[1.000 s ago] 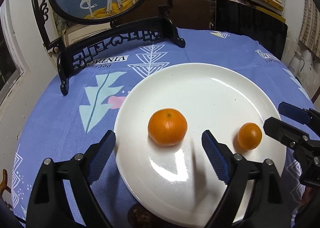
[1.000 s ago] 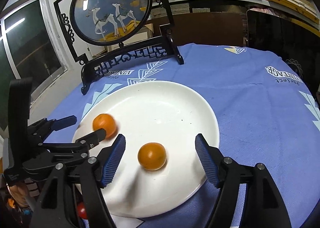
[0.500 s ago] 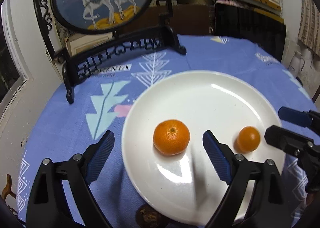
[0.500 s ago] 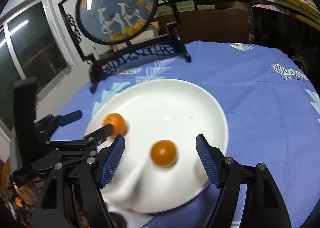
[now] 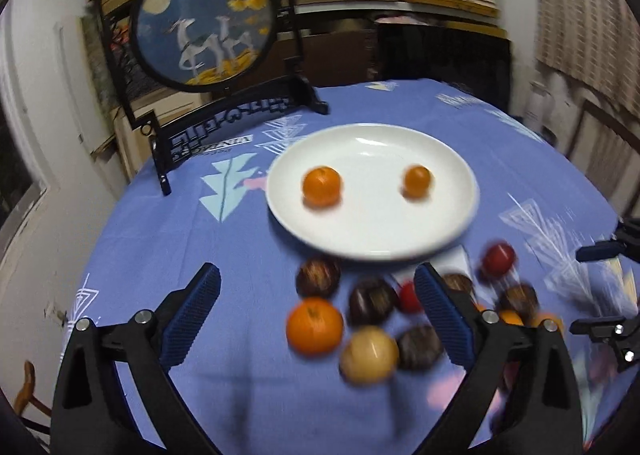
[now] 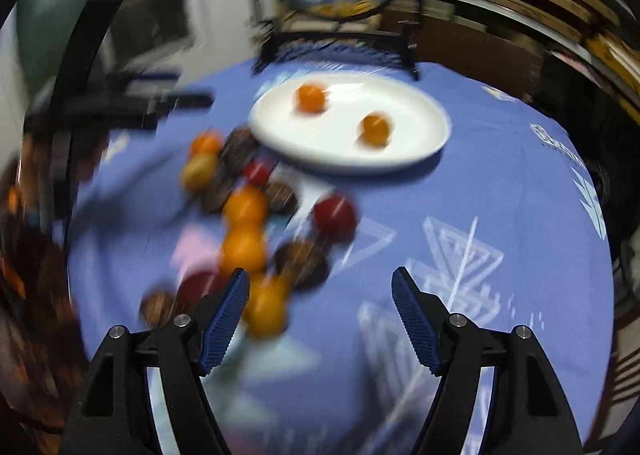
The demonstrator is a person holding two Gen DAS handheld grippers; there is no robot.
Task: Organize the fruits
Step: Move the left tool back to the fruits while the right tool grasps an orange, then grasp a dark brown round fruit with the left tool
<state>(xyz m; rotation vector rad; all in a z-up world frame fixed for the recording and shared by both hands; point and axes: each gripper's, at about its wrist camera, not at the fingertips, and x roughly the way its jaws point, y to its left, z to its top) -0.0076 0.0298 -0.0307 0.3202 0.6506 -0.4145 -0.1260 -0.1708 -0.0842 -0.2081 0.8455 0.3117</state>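
Fruits [image 5: 368, 315] off the plate [image 5: 460, 211] are blurred; left gripper [image 5: 320, 311] and right gripper [image 6: 320, 315] both spread, empty.

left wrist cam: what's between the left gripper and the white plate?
Left wrist view: loose fruit pile on the blue cloth lies between left gripper and white plate.

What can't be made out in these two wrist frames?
- Loose fruit pile, right wrist view: motion blur; count and the dark fruits' type unreadable.
- Fruits behind the left gripper, left wrist view: its right finger covers several.
- Right gripper, left wrist view: cut off by the right frame edge.
- Tablecloth lettering, right wrist view: blurred and too small.
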